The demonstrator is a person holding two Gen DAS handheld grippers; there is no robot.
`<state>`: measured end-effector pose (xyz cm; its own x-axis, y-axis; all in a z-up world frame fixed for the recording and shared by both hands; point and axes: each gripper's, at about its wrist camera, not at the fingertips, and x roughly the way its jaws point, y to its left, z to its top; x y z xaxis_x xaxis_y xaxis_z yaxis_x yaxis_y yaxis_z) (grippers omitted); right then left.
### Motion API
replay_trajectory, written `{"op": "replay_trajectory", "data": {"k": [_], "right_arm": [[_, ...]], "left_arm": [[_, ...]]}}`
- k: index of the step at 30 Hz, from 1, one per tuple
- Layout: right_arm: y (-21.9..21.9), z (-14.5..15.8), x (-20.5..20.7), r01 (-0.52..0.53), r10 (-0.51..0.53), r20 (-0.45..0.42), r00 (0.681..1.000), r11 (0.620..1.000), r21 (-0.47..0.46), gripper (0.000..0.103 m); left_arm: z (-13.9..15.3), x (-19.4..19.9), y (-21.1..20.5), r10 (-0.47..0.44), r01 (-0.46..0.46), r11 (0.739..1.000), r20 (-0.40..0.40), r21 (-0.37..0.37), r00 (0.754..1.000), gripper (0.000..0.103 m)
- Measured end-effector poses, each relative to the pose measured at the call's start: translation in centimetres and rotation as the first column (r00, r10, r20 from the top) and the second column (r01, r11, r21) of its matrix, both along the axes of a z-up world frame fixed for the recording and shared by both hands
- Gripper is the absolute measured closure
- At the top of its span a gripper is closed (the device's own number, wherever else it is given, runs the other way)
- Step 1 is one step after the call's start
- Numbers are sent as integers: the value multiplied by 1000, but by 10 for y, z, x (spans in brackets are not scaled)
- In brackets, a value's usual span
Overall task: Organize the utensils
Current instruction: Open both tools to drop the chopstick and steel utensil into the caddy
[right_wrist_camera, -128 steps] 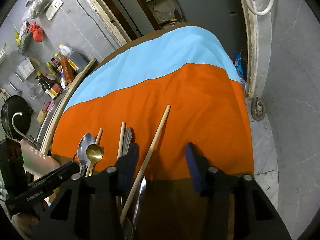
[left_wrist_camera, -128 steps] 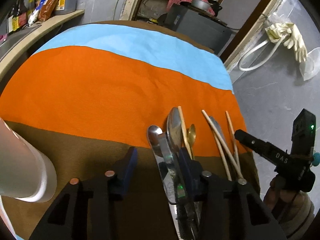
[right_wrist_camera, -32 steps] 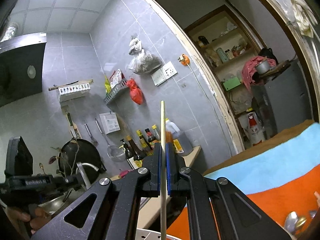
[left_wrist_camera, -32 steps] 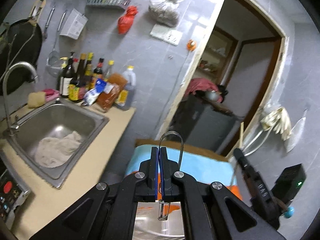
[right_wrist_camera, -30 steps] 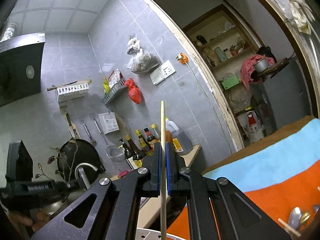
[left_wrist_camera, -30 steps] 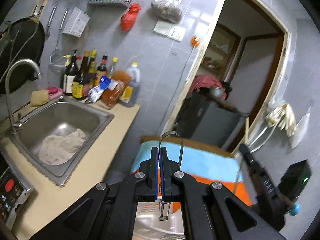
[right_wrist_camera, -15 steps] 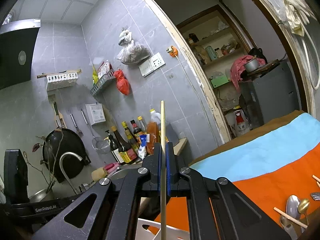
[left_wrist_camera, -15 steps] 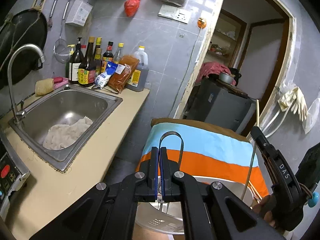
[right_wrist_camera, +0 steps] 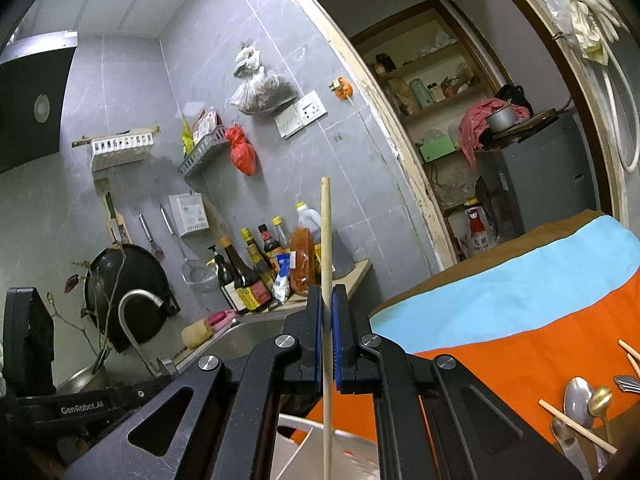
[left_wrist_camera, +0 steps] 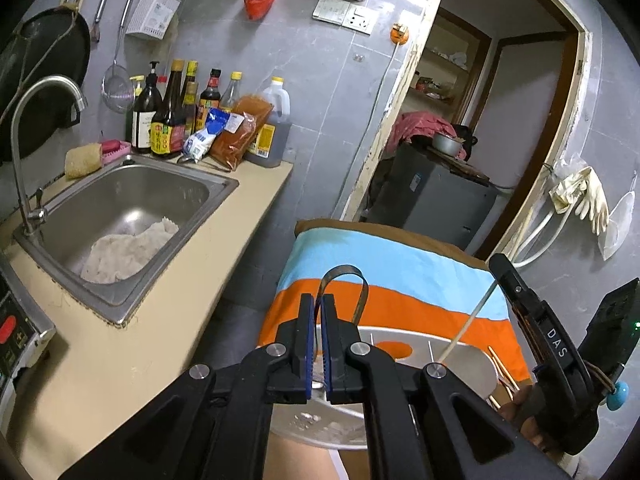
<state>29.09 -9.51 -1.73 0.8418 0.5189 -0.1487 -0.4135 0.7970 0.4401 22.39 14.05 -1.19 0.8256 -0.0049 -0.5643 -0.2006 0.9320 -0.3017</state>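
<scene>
My left gripper (left_wrist_camera: 316, 312) is shut on a metal utensil with a looped handle (left_wrist_camera: 344, 276), held upright over a round white utensil holder (left_wrist_camera: 460, 364). My right gripper (right_wrist_camera: 327, 300) is shut on a wooden chopstick (right_wrist_camera: 327, 240), held upright, its lower end over the holder's rim (right_wrist_camera: 304, 424). In the left wrist view the right gripper (left_wrist_camera: 548, 336) is at the right with the chopstick (left_wrist_camera: 468, 328) slanting down toward the holder. Loose spoons (right_wrist_camera: 580, 396) and chopsticks (right_wrist_camera: 576, 424) lie on the orange cloth (right_wrist_camera: 500, 352).
A striped blue, orange and brown cloth covers the table (left_wrist_camera: 384, 260). A counter with a steel sink (left_wrist_camera: 128, 208), tap (left_wrist_camera: 44, 96) and sauce bottles (left_wrist_camera: 176, 112) lies to the left. A doorway with a grey cabinet (left_wrist_camera: 440, 196) is behind the table.
Both grippers have closed on utensils, lifted them off the cloth and turned them upright. In the last second they moved over the white holder and lowered slightly.
</scene>
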Motion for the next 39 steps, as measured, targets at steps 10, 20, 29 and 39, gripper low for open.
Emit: {"op": "replay_trajectory", "data": {"k": [10, 20, 29, 39], "right_arm": [[-14, 3, -10, -10, 9, -18, 1000, 1000, -8, 79], [-54, 36, -29, 72, -71, 42, 997, 997, -39, 40], [-123, 71, -47, 181, -174, 70, 982, 978, -103, 3], [-200, 80, -61, 277, -267, 78, 960, 947, -166, 2]], "left_arm": [[4, -15, -8, -26, 28, 998, 39, -55, 999, 53], [34, -19, -43, -43, 55, 997, 181, -58, 983, 22], [52, -14, -102, -71, 62, 997, 276, 39, 959, 1], [44, -2, -182, -154, 126, 984, 258, 122, 954, 0]]}}
